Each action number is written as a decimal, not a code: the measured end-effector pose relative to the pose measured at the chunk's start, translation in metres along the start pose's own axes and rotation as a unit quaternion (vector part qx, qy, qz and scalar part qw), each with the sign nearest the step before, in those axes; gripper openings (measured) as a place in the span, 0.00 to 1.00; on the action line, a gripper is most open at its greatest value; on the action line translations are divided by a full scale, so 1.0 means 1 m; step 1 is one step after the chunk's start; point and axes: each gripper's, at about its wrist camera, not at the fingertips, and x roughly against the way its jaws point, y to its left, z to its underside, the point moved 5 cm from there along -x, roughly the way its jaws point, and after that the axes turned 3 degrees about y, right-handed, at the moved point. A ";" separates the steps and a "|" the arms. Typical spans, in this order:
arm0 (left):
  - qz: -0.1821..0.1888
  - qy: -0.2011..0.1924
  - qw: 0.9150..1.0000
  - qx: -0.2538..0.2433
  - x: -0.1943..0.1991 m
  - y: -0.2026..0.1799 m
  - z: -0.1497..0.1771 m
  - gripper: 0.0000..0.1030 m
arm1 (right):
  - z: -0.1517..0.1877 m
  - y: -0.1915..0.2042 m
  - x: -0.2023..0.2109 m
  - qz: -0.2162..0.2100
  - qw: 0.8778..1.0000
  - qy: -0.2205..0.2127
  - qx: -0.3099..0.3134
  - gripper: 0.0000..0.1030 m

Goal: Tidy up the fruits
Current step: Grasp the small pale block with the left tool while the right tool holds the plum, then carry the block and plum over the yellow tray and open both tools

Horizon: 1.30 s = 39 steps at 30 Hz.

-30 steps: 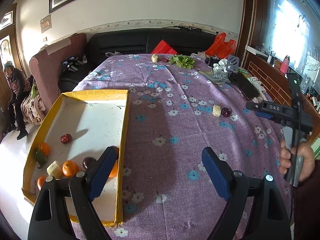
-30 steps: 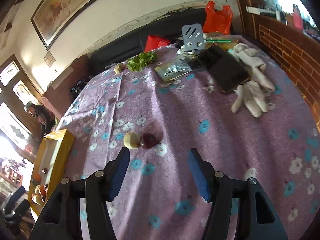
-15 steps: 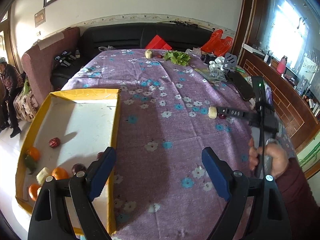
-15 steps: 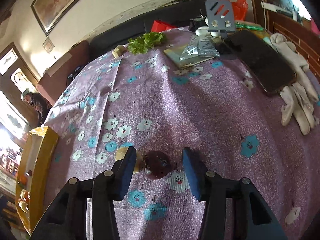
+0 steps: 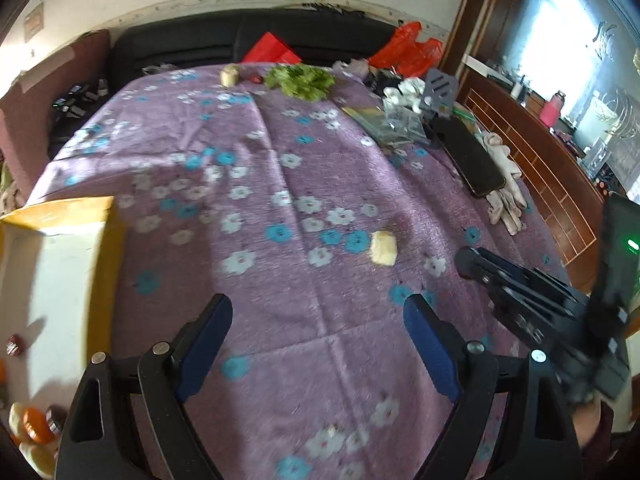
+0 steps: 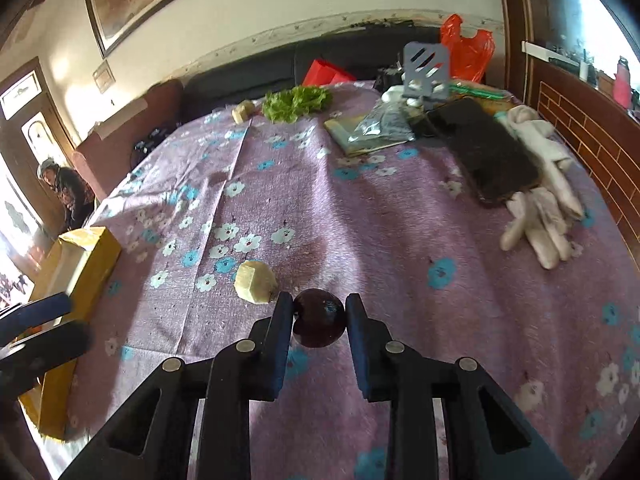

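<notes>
My right gripper (image 6: 316,312) is shut on a dark red plum (image 6: 320,322), its pads pressing both sides just above the purple flowered tablecloth. A pale peeled fruit chunk (image 6: 256,282) lies just left of it. In the left wrist view the same chunk (image 5: 383,248) lies ahead of my left gripper (image 5: 318,320), which stands open and holds nothing. The right gripper (image 5: 472,260) reaches in from the right there, and the plum is hidden. A yellow-edged box (image 5: 100,264) at the left holds an orange (image 5: 34,424), a small red fruit (image 5: 15,345) and other pieces.
At the far end lie lettuce (image 6: 298,102), another pale chunk (image 6: 243,111) and a small red fruit (image 5: 256,79). A dark phone (image 6: 484,152), white gloves (image 6: 540,200) and a grey stand (image 6: 426,68) crowd the right side. A person (image 6: 64,188) stands by the door.
The right jaws closed onto the plum after moving up to it. My left gripper swung right, away from the box and towards the pale chunk, still open.
</notes>
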 end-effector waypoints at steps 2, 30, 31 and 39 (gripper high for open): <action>0.003 0.012 1.000 -0.001 -0.019 -0.007 -0.006 0.84 | 0.000 -0.008 0.002 -0.006 1.000 -0.012 -0.018 0.28; 0.024 -0.086 0.996 -0.030 0.061 -0.007 0.022 0.14 | 0.019 -0.004 0.013 -0.027 0.998 0.010 -0.051 0.28; 0.029 -0.090 0.995 -0.024 0.071 -0.002 0.027 0.14 | 0.026 0.003 0.023 -0.031 0.998 0.009 -0.047 0.28; 0.048 -0.112 0.992 0.005 0.107 0.030 0.058 0.15 | 0.077 0.041 0.076 -0.064 0.997 -0.002 -0.040 0.29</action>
